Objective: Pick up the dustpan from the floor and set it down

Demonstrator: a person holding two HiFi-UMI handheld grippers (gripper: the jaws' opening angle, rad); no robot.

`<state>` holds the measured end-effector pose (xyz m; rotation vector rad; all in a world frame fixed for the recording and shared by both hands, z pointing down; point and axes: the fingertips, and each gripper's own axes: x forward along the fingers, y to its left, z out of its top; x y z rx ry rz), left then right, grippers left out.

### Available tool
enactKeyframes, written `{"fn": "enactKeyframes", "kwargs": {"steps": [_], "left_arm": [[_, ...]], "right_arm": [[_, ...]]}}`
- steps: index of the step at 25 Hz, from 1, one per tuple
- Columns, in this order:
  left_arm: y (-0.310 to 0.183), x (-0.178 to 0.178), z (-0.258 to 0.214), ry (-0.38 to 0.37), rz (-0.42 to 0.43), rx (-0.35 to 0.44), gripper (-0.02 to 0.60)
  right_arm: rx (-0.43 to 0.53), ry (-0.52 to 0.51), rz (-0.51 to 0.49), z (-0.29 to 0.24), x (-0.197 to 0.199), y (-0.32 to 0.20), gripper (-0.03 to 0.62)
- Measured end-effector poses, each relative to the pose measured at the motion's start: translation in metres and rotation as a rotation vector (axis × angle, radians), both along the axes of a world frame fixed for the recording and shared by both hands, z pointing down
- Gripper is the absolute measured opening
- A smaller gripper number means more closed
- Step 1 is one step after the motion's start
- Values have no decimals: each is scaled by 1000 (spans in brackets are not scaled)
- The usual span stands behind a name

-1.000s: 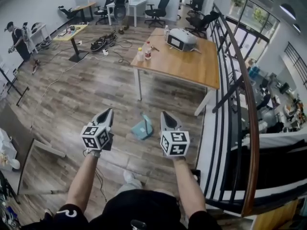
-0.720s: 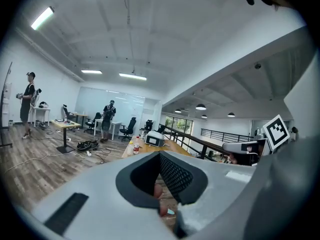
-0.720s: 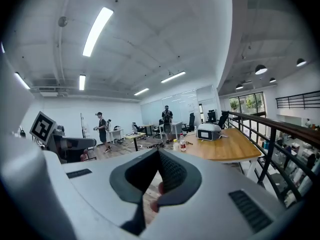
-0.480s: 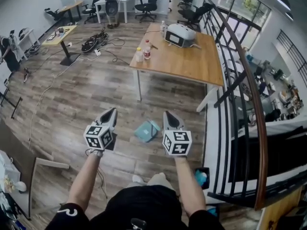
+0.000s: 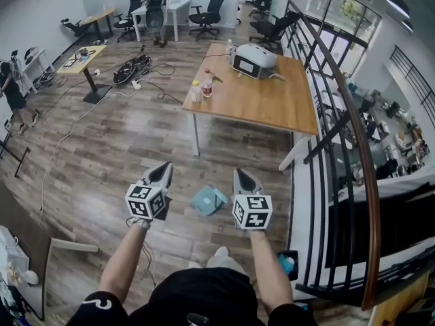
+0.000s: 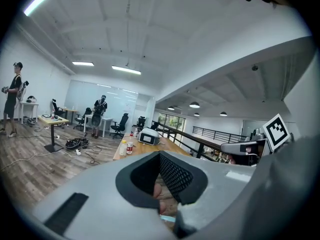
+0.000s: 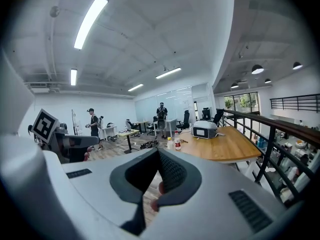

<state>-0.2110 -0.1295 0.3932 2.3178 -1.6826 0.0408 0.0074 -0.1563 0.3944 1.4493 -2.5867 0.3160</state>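
The teal dustpan (image 5: 208, 200) lies on the wooden floor, in the gap between my two grippers as the head view shows them. My left gripper (image 5: 164, 170) is held above the floor to the dustpan's left, jaws together, nothing in them. To the dustpan's right is my right gripper (image 5: 242, 174), also shut and empty. Neither touches the dustpan. In the left gripper view the shut left gripper (image 6: 165, 184) points at the far table, and in the right gripper view the right gripper (image 7: 157, 184) does the same.
A wooden table (image 5: 272, 107) stands just ahead, carrying a white device (image 5: 253, 61) and two bottles (image 5: 202, 87). A dark railing (image 5: 340, 114) runs along the right. Cables (image 5: 132, 65) lie on the floor at the far left. A person (image 5: 155, 5) stands by the far desks.
Both grippers have come forward and a little lower, toward the table. The dustpan now shows level with the grippers' marker cubes instead of ahead of them. The jaws stayed shut.
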Motion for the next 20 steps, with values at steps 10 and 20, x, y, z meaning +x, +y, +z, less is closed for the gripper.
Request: {"fn": "enactKeyframes", "kwargs": {"steps": [10, 20], "left_arm": [[-31, 26, -4, -17, 11, 5, -3], [-36, 44, 15, -54, -20, -31, -3]], "right_arm": [[-5, 2, -23, 2, 14, -32, -6], [-12, 11, -61, 17, 37, -46, -6]]}}
